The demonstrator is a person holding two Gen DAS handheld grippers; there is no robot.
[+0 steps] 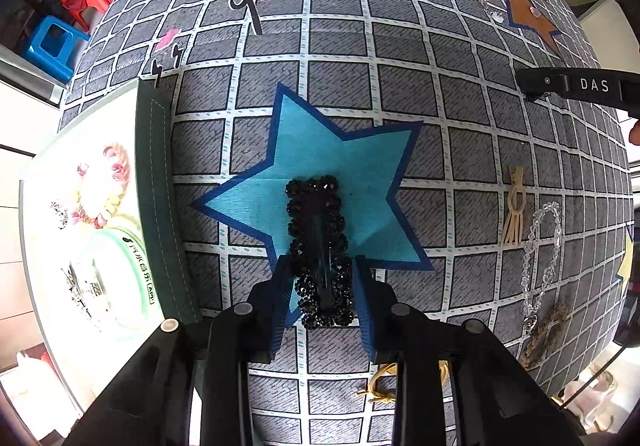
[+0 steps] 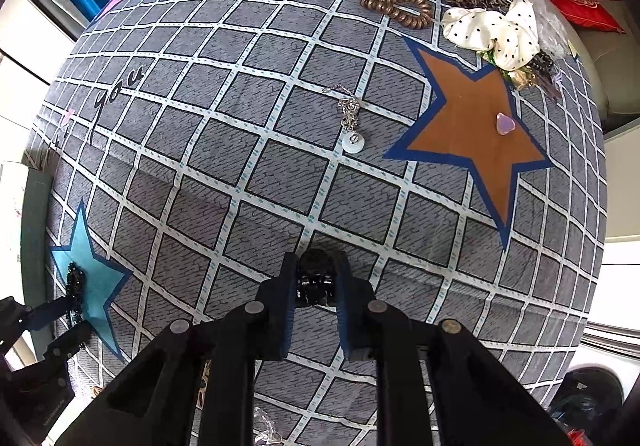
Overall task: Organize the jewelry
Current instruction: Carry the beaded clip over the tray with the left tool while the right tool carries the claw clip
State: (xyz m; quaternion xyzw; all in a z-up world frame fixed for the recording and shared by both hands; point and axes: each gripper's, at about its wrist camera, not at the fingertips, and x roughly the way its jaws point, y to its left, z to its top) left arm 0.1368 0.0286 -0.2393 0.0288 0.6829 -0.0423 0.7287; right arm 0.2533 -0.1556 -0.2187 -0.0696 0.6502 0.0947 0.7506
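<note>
A black beaded hair clip [image 1: 319, 250] lies on the blue star [image 1: 352, 165] of the grey checked cloth. My left gripper [image 1: 322, 278] is open with its fingers on either side of the clip's near end. The clip also shows small at the far left of the right wrist view [image 2: 75, 288]. My right gripper [image 2: 316, 278] is shut on a small black beaded piece [image 2: 316, 278] and holds it above the cloth. A white jewelry tray [image 1: 52, 205] with a green edge sits to the left, holding a spiral hair tie [image 1: 102, 185].
A beige clip [image 1: 514, 205], a clear bead chain [image 1: 540, 258] and a brown clip [image 1: 546, 334] lie to the right. A silver pendant chain [image 2: 351, 121], pink heart [image 2: 505, 123], gold spiral tie [image 2: 400, 7], leopard and dotted scrunchies [image 2: 496, 33] lie far across.
</note>
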